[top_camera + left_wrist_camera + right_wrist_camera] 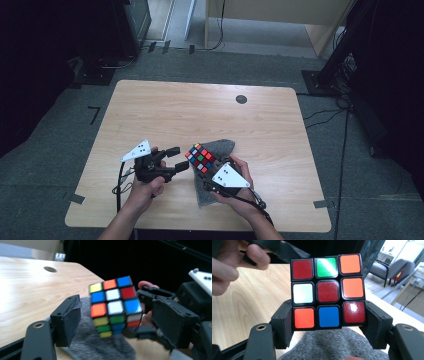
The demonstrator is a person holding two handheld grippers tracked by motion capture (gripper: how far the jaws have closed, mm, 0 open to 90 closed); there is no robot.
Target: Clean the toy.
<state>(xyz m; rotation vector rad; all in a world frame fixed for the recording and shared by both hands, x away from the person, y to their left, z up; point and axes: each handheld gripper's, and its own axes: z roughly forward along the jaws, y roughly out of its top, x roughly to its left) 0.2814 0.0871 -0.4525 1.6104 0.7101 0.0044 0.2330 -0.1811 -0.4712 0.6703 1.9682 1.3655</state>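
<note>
Above the grey cloth (pixel 215 172), a cube (pixel 200 158), light, rigid and slick-faced, is clamped at its bottom layer by the right gripper (pixel 328 325), best held across flat opposite faces, while the left gripper (pixel 175 159) stands apart beside it.

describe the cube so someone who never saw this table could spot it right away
On the wooden table, look toward the near edge, where a grey cloth lies. Above it the right claw grips the cube at its sides. It is the one many-coloured thing there, each face split into nine squares.

Glossy plastic cube (pixel 328 291), fuzzy grey cloth (pixel 332 345), smooth wood-look table (pixel 200 110).
</note>
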